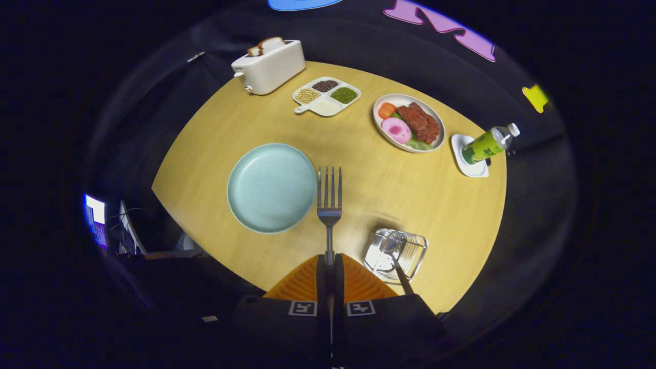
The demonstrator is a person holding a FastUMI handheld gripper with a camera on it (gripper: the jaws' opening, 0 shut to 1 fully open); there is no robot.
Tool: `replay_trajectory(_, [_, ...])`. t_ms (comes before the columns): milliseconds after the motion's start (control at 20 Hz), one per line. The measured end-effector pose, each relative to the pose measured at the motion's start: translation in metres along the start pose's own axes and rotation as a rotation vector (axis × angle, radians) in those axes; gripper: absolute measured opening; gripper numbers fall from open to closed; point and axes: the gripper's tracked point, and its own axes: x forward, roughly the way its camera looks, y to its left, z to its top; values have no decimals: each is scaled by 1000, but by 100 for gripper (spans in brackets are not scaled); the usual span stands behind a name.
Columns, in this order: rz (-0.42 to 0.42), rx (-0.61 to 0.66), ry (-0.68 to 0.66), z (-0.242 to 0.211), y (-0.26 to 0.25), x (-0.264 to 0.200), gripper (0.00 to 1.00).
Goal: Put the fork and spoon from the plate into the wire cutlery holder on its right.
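Steel fork (329, 205) clamped in jaws, held high above table (359, 205).

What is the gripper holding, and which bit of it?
The gripper holds the fork by its handle, both fingers pressed on it, prongs pointing ahead.

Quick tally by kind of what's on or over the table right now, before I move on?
Cutlery: 2, the fork gripped between the shut fingers of the gripper, and the spoon in the holder
Plates: 2, the empty plate and the food plate
Divided tray: 1
Toaster: 1
Bottle: 1
Coaster: 1
Holder: 1
Total: 9
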Motion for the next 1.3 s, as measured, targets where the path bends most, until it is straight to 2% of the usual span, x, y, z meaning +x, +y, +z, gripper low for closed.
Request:
replay_trajectory(200, [-47, -20, 188, -52, -60, -12, 6])
replay_trajectory(350, [-83, -65, 358, -83, -89, -3, 6])
replay_trajectory(650, [-108, -171, 613, -93, -106, 25, 6])
replay_trajectory(950, [-93, -201, 736, -79, -106, 44, 6])
replay_trajectory(1100, [-96, -203, 756, -70, -106, 52, 7])
replay_trajectory(1200, [-114, -213, 758, -66, -110, 54, 9])
replay_trajectory(1300, [-114, -205, 750, -66, -108, 55, 16])
